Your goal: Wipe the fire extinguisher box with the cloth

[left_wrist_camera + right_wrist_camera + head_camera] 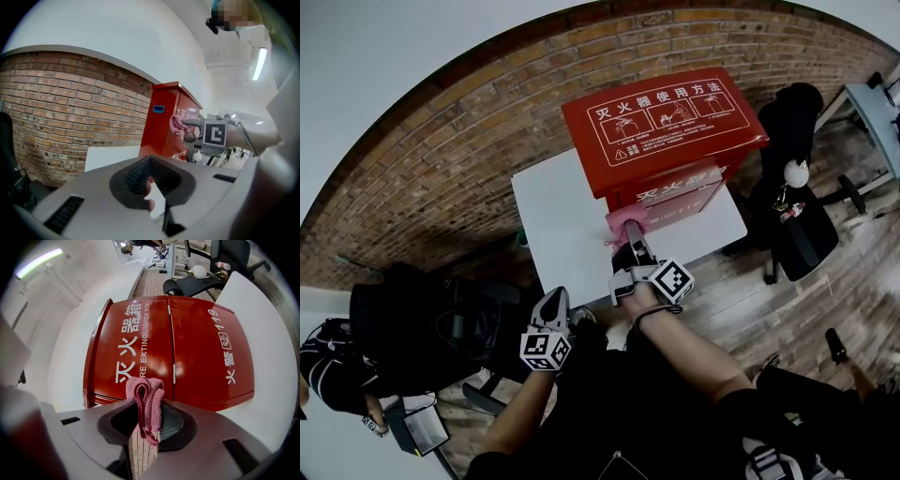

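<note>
So my right tool is clamped hard on the pink cloth. The cloth is folded into a fat wad, with a short stub poking out past the tips. The red box sits on the white tabletop at my 12 o'clock, towards the brick wall. The cloth is right up at the lower front of the box, at about 6 o'clock on it in the head view. I honestly can't tell if it's touching the paint or just shy of it. The left tool hangs at roughly 7 o'clock from the right one, off the near edge of the tabletop. It's closed up with nothing in it.

Handling thoughts:
- **Cloth:** It's soft and floppy. Gripping it close to the fold like this seems right to me, since a short stub stays firm enough to push with.
- **Box surface:** It looks like glossy painted sheet metal, stiff and slick, so the cloth should glide easily.
- **Snags:** The seam and hinge between the two front doors are where I'd expect it to catch.
- **Sliding:** If the box is light, leaning on it could skid it across the smooth tabletop. I'd brace its 9 o'clock side with the left tool.
</note>
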The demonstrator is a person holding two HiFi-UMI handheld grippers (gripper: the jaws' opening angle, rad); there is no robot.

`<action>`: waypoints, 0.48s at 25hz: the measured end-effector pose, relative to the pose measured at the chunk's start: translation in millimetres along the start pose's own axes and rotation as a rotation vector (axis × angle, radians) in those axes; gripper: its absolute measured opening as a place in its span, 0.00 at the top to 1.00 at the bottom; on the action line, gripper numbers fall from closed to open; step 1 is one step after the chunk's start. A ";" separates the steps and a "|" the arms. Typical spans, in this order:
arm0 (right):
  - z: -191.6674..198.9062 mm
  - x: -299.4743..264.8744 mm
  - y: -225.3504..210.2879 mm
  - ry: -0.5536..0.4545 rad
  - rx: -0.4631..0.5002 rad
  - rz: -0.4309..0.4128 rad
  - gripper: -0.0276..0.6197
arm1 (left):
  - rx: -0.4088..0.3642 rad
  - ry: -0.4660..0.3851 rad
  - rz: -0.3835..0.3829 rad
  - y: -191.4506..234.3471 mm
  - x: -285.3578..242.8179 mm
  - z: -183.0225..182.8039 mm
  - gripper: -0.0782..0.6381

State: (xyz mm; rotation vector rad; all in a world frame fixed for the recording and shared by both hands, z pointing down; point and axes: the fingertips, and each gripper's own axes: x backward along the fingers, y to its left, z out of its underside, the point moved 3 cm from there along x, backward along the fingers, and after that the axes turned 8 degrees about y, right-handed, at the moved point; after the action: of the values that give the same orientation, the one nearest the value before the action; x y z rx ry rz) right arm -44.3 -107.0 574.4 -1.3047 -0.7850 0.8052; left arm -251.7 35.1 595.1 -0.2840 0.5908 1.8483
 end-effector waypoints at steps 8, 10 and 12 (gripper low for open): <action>2.9 3.0 -28.0 0.005 -0.048 0.051 0.79 | 0.000 0.005 -0.010 -0.3 8.7 5.6 0.87; 3.3 3.6 -35.7 0.006 -0.059 0.070 0.79 | 0.003 0.006 -0.014 0.7 10.3 7.8 0.87; 2.9 3.2 -40.5 0.008 -0.056 0.064 0.79 | 0.004 0.008 -0.018 1.3 12.4 10.0 0.87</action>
State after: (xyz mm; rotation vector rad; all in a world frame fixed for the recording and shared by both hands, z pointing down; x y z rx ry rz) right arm -42.6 -106.3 615.1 -1.3877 -0.7671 0.8340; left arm -256.3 50.0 598.1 -0.2929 0.5956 1.8288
